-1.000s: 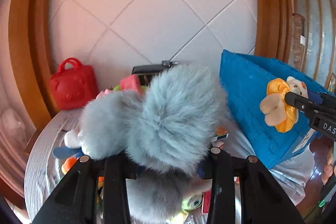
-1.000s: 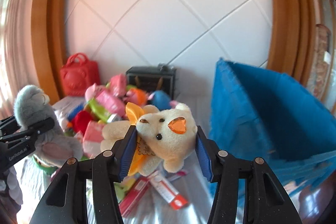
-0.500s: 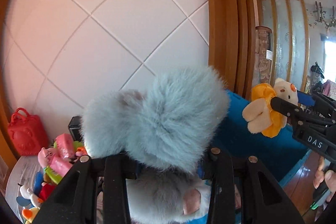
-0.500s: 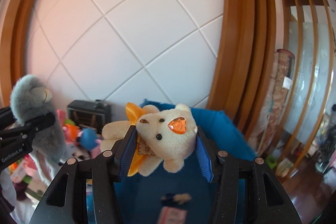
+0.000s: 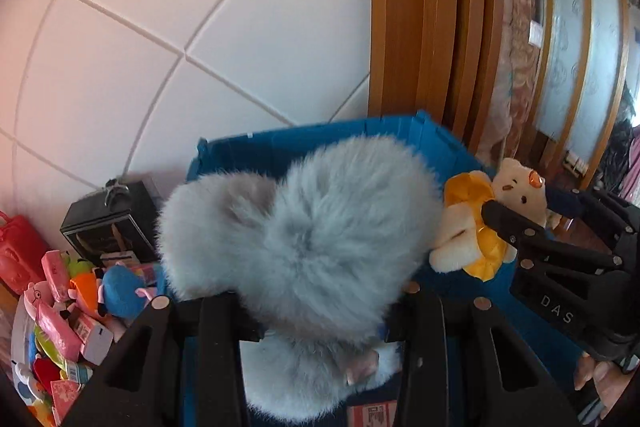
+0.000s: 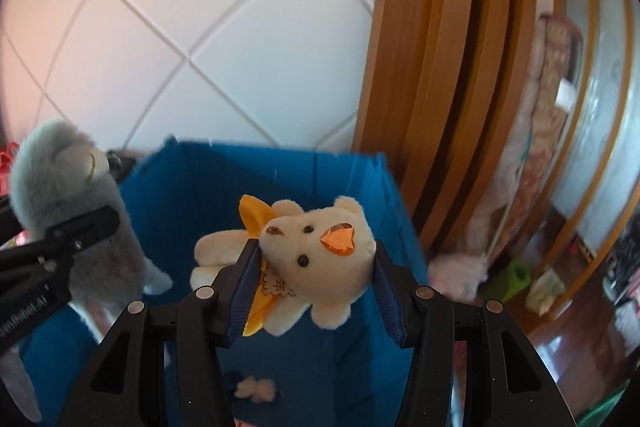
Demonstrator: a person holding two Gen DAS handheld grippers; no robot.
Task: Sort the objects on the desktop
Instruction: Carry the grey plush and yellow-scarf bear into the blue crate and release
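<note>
Jaws clamped both sides: my left gripper [image 5: 316, 303] grips the grey plush [image 5: 304, 239], my right gripper [image 6: 312, 291] the cream bear [image 6: 320, 259], both angled down over the blue bin [image 6: 256, 183]

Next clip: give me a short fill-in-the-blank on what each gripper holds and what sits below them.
1. The left gripper is shut on a fluffy ____ plush toy.
2. The right gripper grips a cream bear whose nose is ____.
3. Both toys hang over an open ____ bin.

Missing words: grey; orange; blue
</note>
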